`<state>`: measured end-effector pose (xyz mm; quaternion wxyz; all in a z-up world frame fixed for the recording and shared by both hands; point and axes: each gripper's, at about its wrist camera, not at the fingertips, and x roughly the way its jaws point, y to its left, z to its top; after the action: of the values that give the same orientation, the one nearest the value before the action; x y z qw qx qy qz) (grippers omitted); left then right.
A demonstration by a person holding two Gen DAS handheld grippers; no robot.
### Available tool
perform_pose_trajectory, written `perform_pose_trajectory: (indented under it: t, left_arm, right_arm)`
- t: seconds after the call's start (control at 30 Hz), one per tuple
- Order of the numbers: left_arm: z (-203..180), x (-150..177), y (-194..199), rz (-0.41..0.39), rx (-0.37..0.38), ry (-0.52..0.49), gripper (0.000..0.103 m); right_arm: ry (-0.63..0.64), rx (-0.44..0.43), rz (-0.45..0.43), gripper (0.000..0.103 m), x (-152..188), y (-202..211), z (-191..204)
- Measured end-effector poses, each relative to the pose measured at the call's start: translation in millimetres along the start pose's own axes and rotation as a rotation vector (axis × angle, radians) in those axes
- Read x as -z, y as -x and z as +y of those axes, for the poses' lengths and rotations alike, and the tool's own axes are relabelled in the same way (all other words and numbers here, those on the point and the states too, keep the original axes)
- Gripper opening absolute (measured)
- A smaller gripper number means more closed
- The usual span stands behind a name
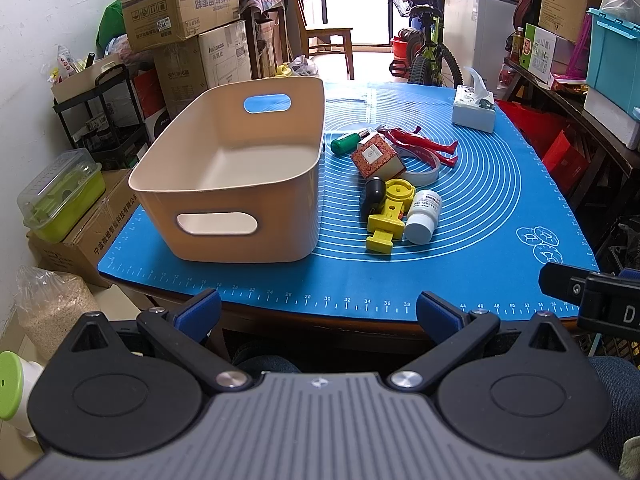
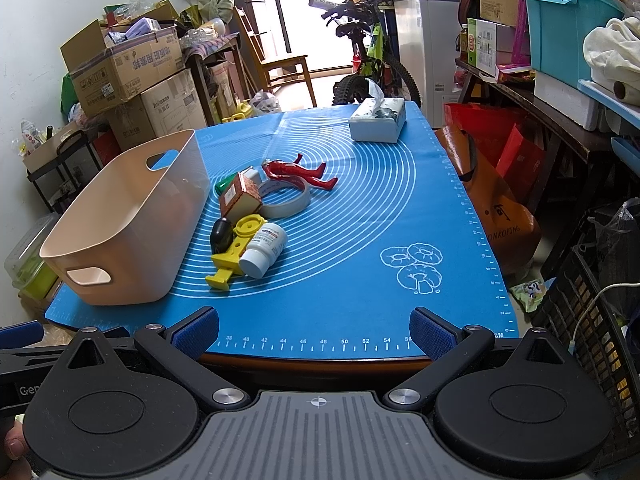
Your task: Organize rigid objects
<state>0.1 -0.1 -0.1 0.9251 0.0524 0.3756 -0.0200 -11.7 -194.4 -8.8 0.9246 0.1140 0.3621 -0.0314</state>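
Waiting loose on the blue mat [image 1: 500, 200], the small items [image 1: 394, 188] lie ahead of both grippers, just right of the empty beige bin [image 1: 240, 184]. Nothing seems sorted yet. The left gripper [image 1: 318, 312] and right gripper [image 2: 314, 330] hang spread, holding nothing, at the near table edge.

Bright backlit doorway [image 1: 352, 0] (blown out), edges fisheye-curved.

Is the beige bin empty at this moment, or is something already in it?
Empty: the left wrist view shows the beige bin's bare floor, nothing inside.
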Motion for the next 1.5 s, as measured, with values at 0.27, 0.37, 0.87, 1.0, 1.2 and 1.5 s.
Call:
perform_pose_trajectory:
  t: [0.27, 0.37, 0.87, 1.0, 1.2, 1.5]
  left_arm:
    - [0, 0, 0, 0.0, 0.0, 0.0, 0.103]
    - [0, 0, 0, 0.0, -0.001, -0.001, 0.103]
    - [6, -6, 2, 0.003, -0.007, 0.022, 0.103]
    - [20, -19, 3, -0.012, -0.015, 0.048, 0.103]
    - [34, -47, -2, -0.066, -0.051, 0.021, 0.102]
    - [83, -96, -44, -0.029, -0.056, 0.134, 0.102]
  right_arm:
    - [0.0, 0.001, 0.0, 0.101, 0, 0, 0]
    - [0.001, 0.001, -0.001, 0.101, 0, 0, 1]
    - [0.027, 0.042, -0.021, 0.101, -5, 7, 5]
    - [0.033, 0.036, -0.042, 0.101, -15, 9, 7]
    - [0.054, 0.04, -0.094, 0.101, -38, -1, 15]
    - [0.046, 0.023, -0.069, 0.101, -78, -57, 30]
